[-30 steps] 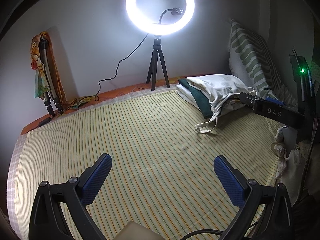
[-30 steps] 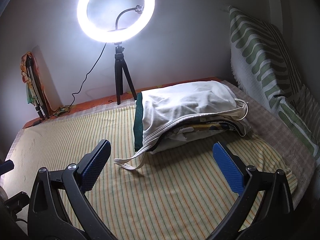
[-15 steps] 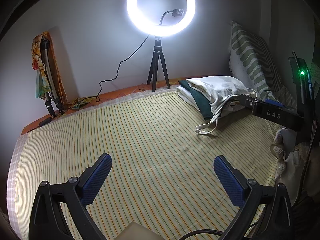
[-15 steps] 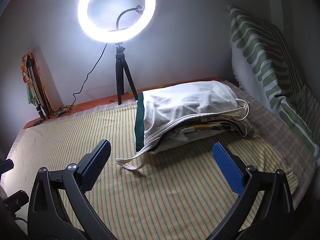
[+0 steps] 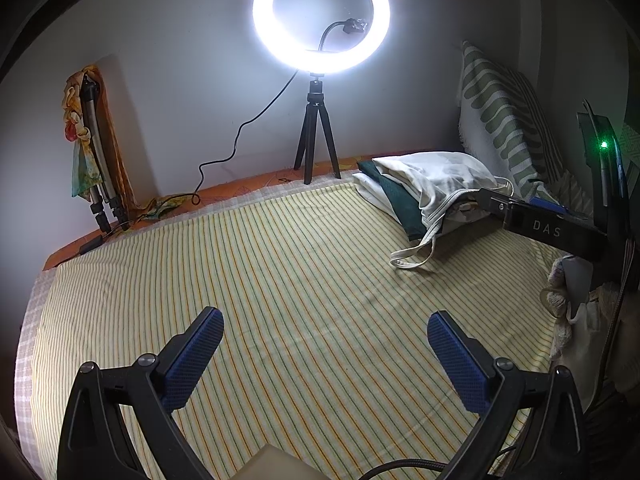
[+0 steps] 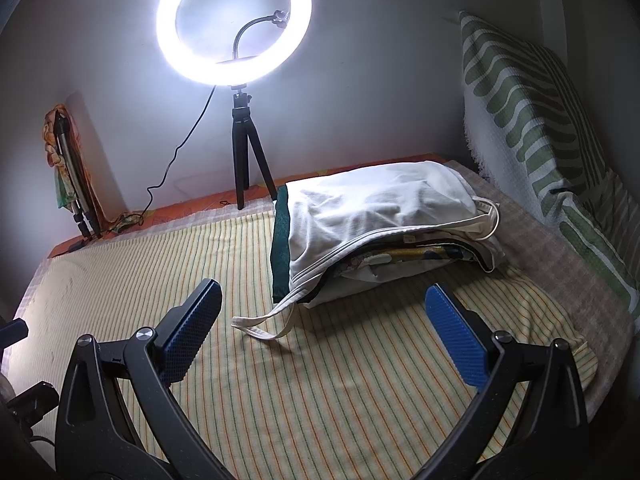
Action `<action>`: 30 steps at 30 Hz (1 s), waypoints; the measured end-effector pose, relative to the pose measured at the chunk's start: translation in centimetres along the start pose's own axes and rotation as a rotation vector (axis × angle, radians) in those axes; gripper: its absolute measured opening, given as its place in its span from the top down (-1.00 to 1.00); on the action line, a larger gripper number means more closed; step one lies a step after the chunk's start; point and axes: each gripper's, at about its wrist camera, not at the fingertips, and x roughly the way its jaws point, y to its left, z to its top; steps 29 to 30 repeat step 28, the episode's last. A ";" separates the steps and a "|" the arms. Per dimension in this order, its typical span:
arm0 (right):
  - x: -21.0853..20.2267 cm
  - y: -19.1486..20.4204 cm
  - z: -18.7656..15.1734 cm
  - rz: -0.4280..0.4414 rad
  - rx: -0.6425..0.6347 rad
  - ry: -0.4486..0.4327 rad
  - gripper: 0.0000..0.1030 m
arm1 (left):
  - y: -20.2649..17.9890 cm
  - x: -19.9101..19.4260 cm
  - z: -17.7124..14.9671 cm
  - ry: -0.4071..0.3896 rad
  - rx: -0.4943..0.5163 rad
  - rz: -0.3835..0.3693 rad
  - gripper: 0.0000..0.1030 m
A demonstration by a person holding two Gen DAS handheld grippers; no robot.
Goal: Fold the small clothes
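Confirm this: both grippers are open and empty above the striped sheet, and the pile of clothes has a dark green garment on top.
Not quite. The right wrist view shows a white garment topping the pile of clothes; the dark green one lies underneath. Both the left gripper and right gripper are open, empty.

Black hand-held gripper [image 5: 325, 350] frames, silver screws, blue textured pads [image 5: 456, 364], white "DAS" lettering

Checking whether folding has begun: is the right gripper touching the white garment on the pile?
Apart. The right wrist view shows bare striped sheet between the open right gripper and the white garment.
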 end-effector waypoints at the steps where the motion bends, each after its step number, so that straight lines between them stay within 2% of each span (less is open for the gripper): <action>1: 0.0 0.0 0.0 0.000 0.000 0.000 -1.00 | 0.0 0.0 0.0 0.000 0.000 -0.001 -0.99; 30: 0.0 0.0 -0.2 0.003 0.010 0.009 -1.00 | -0.4 0.0 -0.2 -0.001 0.005 0.005 -0.99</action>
